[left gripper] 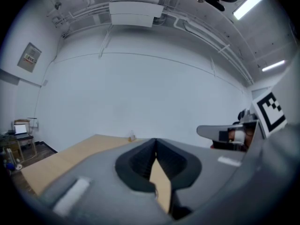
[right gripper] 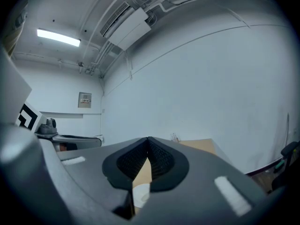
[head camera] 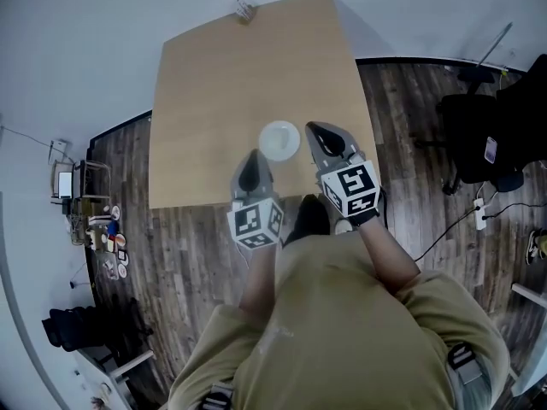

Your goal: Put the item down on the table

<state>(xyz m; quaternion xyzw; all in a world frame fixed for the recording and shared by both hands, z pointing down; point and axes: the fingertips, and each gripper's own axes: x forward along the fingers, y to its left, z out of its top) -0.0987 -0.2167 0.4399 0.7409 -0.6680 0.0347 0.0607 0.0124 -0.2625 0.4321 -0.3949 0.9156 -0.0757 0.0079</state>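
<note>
A round white dish (head camera: 279,140) rests on the wooden table (head camera: 222,75) near its front edge. In the right gripper view a piece of the white dish (right gripper: 139,191) shows low down through the slit between the jaws. My left gripper (head camera: 253,157) hangs just left of and below the dish, jaws shut on nothing. My right gripper (head camera: 315,129) sits right beside the dish's right rim, also shut and empty. The left gripper (left gripper: 155,140) and the right gripper (right gripper: 148,138) each show fingertips pressed together, pointing level across the table.
A small object (head camera: 245,9) stands at the table's far edge. A black office chair (head camera: 479,135) is on the right. A cluttered shelf (head camera: 85,207) stands on the dark plank floor at the left. A power strip (head camera: 480,213) with cable lies on the floor.
</note>
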